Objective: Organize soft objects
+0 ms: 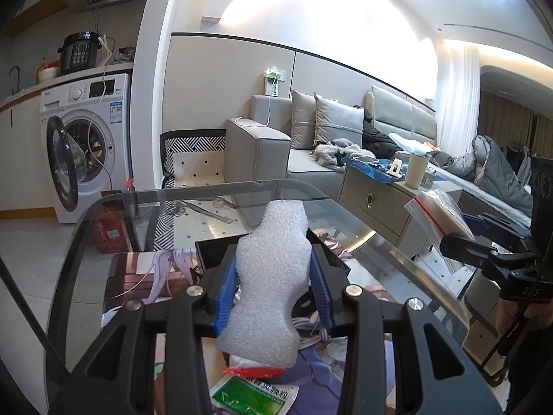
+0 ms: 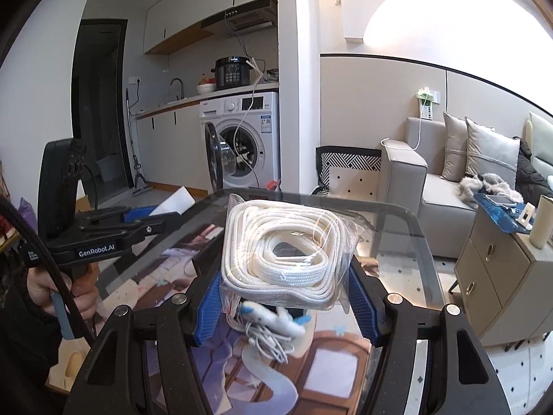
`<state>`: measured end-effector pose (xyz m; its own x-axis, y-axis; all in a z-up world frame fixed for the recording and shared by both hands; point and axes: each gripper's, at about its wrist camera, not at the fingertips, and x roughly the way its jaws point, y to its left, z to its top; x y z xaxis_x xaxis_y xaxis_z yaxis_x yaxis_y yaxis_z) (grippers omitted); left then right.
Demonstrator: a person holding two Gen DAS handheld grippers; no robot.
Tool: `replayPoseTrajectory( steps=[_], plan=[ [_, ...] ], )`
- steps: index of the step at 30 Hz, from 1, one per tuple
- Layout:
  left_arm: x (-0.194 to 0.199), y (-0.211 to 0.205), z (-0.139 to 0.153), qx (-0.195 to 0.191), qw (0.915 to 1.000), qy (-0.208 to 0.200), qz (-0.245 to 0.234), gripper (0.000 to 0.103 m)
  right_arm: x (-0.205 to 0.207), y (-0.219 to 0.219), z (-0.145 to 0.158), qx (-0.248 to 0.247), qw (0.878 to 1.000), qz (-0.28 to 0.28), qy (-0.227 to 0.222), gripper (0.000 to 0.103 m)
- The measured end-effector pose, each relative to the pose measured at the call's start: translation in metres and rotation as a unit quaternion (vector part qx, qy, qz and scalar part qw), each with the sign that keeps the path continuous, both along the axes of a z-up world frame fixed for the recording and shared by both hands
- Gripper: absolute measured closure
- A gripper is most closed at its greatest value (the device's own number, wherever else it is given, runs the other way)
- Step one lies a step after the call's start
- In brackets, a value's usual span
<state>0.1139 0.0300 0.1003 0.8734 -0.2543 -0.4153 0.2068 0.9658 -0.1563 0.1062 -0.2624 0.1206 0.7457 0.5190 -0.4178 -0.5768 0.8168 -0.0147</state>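
Both hands are loaded right now. The left gripper (image 1: pixel 274 285) has its blue pads squeezed into the sides of a white foam piece (image 1: pixel 273 276) — you can see the foam pinched in at the waist, so it's a firm grip, held up off the glass table (image 1: pixel 193 193). The right gripper (image 2: pixel 285 292) is clamped on a clear zip bag of coiled white rope (image 2: pixel 283 249), gripped at the near edge, probably so the bag sticks out forward and stays visible. Under both, on the printed mat (image 2: pixel 331 356), a tangle of white cable (image 2: pixel 273 335) and a green packet (image 1: pixel 252 397) sit unsorted. Looks like both items are mid-carry — destination I can't tell.
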Motion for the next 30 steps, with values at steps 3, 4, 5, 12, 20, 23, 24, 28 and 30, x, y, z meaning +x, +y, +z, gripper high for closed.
replayPoseTrajectory(
  steps=[3,4,5,12,20,23,24,28,30],
  plan=[
    [0.006,0.000,0.005,0.001,1.0000,-0.004,0.001,0.064,0.008,0.001,0.007,0.010,1.000,0.002,-0.002,0.038],
    [0.009,0.001,0.008,0.002,1.0000,-0.006,0.001,0.064,0.012,0.002,0.010,0.012,1.000,0.004,-0.002,0.038],
    [0.011,0.000,0.010,0.003,1.0000,-0.009,0.001,0.064,0.015,0.003,0.012,0.011,1.000,0.005,-0.002,0.038],
    [0.031,0.002,0.016,-0.011,0.9999,-0.009,-0.002,0.064,0.041,0.015,0.016,0.009,1.000,0.020,0.003,0.038],
    [0.053,0.008,0.008,-0.032,0.9994,0.010,0.004,0.064,0.074,0.037,0.007,-0.005,0.999,0.037,0.019,0.038],
    [0.063,0.009,0.003,-0.033,0.9992,0.020,0.009,0.064,0.084,0.046,0.001,-0.012,0.999,0.042,0.025,0.038],
    [0.066,0.009,0.000,-0.032,0.9991,0.023,0.011,0.064,0.086,0.049,-0.003,-0.015,0.999,0.044,0.028,0.038],
    [0.074,0.007,-0.012,-0.024,0.9990,0.033,0.017,0.064,0.100,0.061,-0.019,-0.025,0.997,0.055,0.040,0.038],
    [0.077,0.006,-0.018,-0.020,0.9989,0.037,0.020,0.064,0.107,0.066,-0.027,-0.029,0.997,0.058,0.048,0.038]
  ],
)
